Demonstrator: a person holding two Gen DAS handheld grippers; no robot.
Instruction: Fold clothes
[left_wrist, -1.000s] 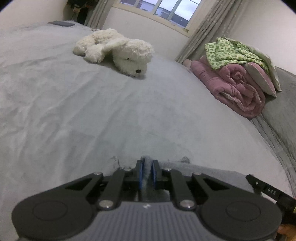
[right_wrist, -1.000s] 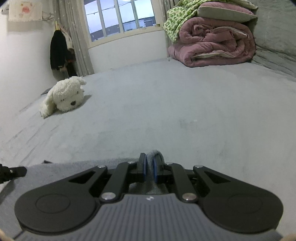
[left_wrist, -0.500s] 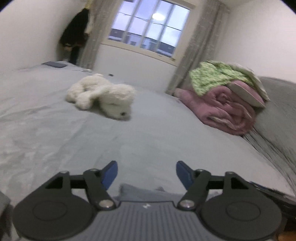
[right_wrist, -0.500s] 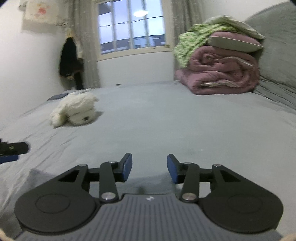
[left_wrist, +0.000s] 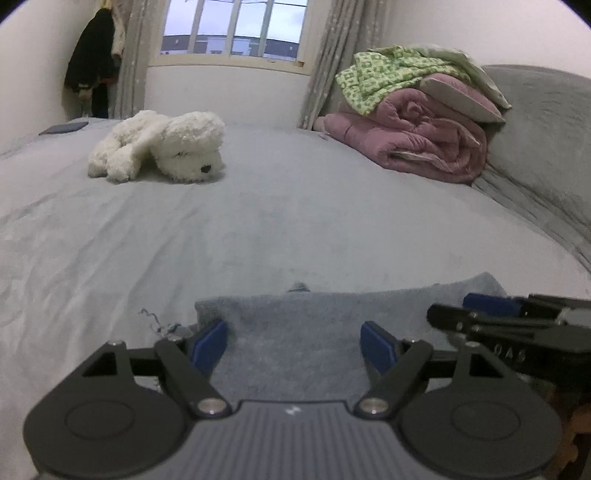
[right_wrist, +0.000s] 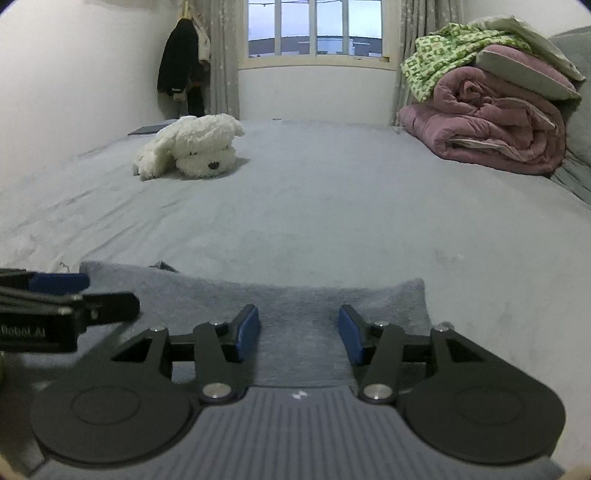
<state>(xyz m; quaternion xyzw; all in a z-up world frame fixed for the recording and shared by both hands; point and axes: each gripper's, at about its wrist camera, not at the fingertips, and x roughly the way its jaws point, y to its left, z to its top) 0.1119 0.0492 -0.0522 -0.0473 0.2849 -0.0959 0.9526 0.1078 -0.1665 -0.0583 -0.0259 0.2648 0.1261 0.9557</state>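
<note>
Grey bedsheet (left_wrist: 258, 229) carries a folded blue-grey terry garment (left_wrist: 295, 332) at its near edge; left gripper (left_wrist: 295, 345) and right gripper (right_wrist: 298, 334), jaws just spread and empty above it, risk snagging the fold if dragged clear.

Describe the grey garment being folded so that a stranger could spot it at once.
Start from the big grey bed with the white plush dog and the pink quilt near the window. Come to the near edge: the grey garment lies flat there. It is a darker, fuzzier grey than the sheet, with a straight far edge.
</note>
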